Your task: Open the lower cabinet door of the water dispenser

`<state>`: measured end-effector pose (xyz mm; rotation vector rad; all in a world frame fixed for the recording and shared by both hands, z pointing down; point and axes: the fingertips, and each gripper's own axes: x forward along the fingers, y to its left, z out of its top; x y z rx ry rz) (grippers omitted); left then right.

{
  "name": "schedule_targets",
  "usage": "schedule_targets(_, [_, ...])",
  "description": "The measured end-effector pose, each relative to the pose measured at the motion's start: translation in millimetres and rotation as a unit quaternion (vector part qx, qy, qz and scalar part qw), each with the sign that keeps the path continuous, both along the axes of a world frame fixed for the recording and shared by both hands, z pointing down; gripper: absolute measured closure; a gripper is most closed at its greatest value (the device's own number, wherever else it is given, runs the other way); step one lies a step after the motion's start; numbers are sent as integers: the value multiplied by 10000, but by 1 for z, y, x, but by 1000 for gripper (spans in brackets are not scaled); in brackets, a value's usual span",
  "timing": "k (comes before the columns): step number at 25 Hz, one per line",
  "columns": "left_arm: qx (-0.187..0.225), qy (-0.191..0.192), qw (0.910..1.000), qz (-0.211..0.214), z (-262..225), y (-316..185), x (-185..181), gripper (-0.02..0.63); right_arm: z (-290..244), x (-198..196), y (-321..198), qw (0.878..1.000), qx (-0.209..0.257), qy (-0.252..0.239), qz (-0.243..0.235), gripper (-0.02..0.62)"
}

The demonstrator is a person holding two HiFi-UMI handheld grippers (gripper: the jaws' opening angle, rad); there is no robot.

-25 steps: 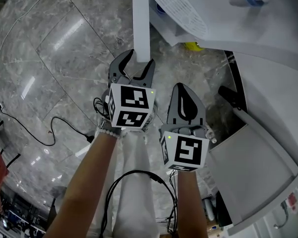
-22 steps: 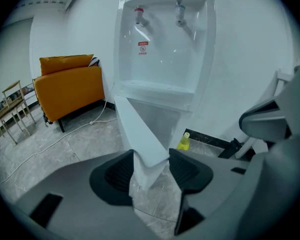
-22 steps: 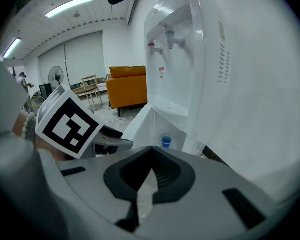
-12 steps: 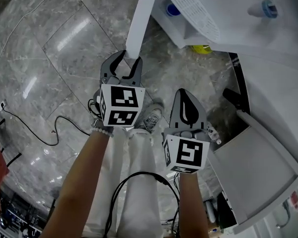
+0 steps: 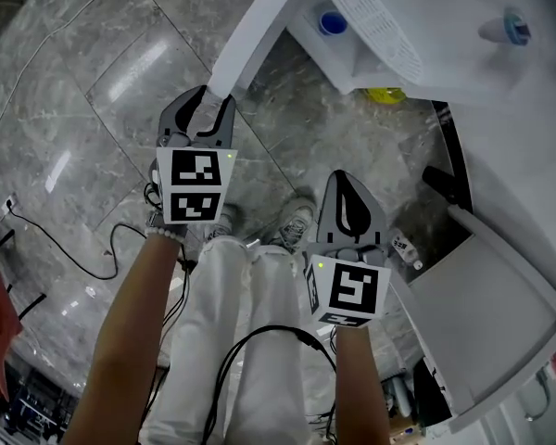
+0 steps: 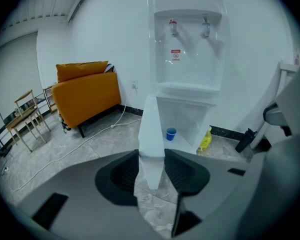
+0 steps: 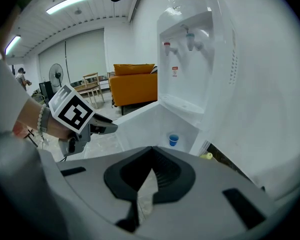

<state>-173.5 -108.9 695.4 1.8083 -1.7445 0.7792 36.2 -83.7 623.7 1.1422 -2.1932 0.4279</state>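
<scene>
The left tool (image 5: 208,100) has just been closing its jaws on the free edge of the lower cabinet door (image 5: 250,40) — the white panel sits pinched between its pads. The door stands swung out from the water dispenser (image 6: 187,59), with a blue cup (image 6: 170,133) inside the compartment. The right tool (image 7: 149,171) — clenched, empty — hangs apart from the door.
</scene>
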Motion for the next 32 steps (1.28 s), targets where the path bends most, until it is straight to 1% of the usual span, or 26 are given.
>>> schedule_targets(3, [61, -83, 9999, 27, 0, -2, -19, 436, -1, -5, 0, 10000, 46, 11, -25, 592])
schedule_targets(7, [104, -239, 9996, -81, -1, -5, -51, 448, 0, -8, 3, 10000, 31, 19, 1, 592])
schedule_targets(11, [188, -394, 9988, -213, 0, -13, -77, 485, -2, -9, 2, 9999, 95, 53, -37, 592])
schedule_targets(15, [261, -496, 9978, -357, 1, -22, -99, 506, 1, -7, 3, 9999, 69, 75, -18, 592])
schedule_targets(21, [212, -664, 9962, -520, 5, -36, -130, 522, 4, -3, 1, 9999, 63, 110, -32, 592])
schedule_targets(25, [298, -764, 9950, -578, 6, -48, -147, 526, 7, -4, 0, 9999, 65, 121, -42, 592])
schedule_targets(32, [338, -926, 9939, -485, 6, -66, -167, 528, 9, -7, -7, 9999, 112, 119, -32, 592])
